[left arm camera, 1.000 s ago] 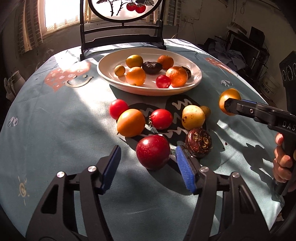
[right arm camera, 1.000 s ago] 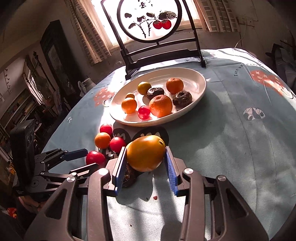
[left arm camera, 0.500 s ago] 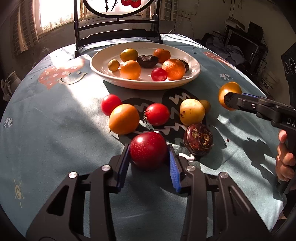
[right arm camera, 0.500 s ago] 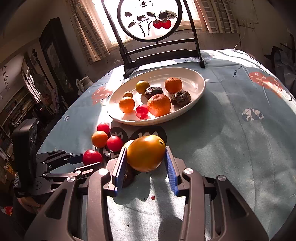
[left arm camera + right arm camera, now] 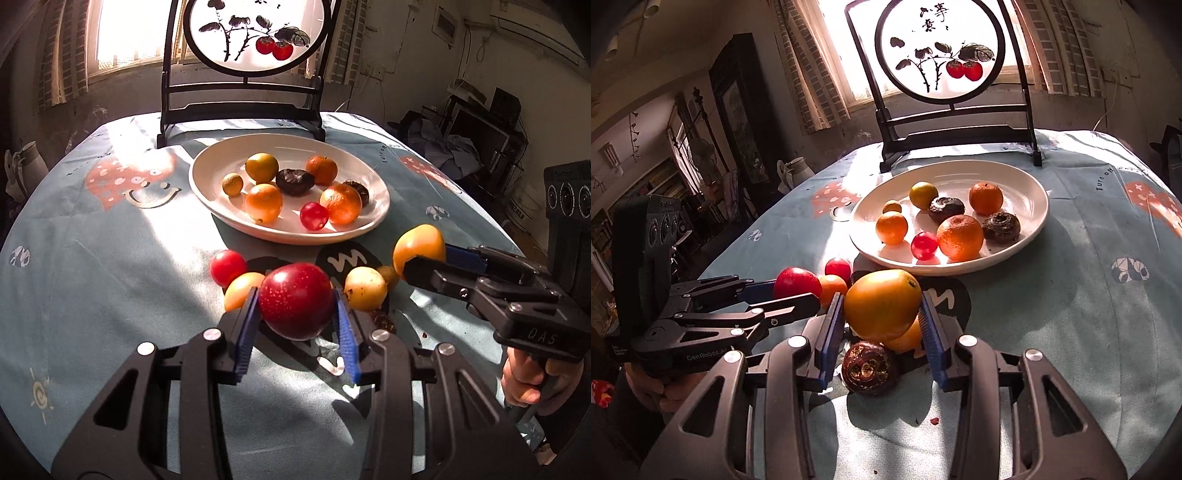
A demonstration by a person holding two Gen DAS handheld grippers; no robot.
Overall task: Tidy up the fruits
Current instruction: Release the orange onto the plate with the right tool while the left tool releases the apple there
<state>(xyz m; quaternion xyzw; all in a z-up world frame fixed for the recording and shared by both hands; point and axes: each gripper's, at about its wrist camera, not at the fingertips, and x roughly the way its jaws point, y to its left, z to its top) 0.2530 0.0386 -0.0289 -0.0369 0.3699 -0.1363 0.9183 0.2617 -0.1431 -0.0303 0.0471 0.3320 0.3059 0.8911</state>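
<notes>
Straight beyond both loaded grippers lies the white plate [image 5: 369, 221]: left gripper [image 5: 295, 312] clamps a red plum [image 5: 295, 299], right gripper [image 5: 882, 314] an orange fruit [image 5: 881, 302], nearer it.

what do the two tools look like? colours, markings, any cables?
Both match: matte black skeletal frames with triangular cutouts, silver screw heads, ribbed blue pads on the fingers. The left tool reads "GenRobot.AI" in pale lettering; the right tool has "DAS" embossed. Black boxes with round lenses behind. Bare hands; no cables visible.
</notes>
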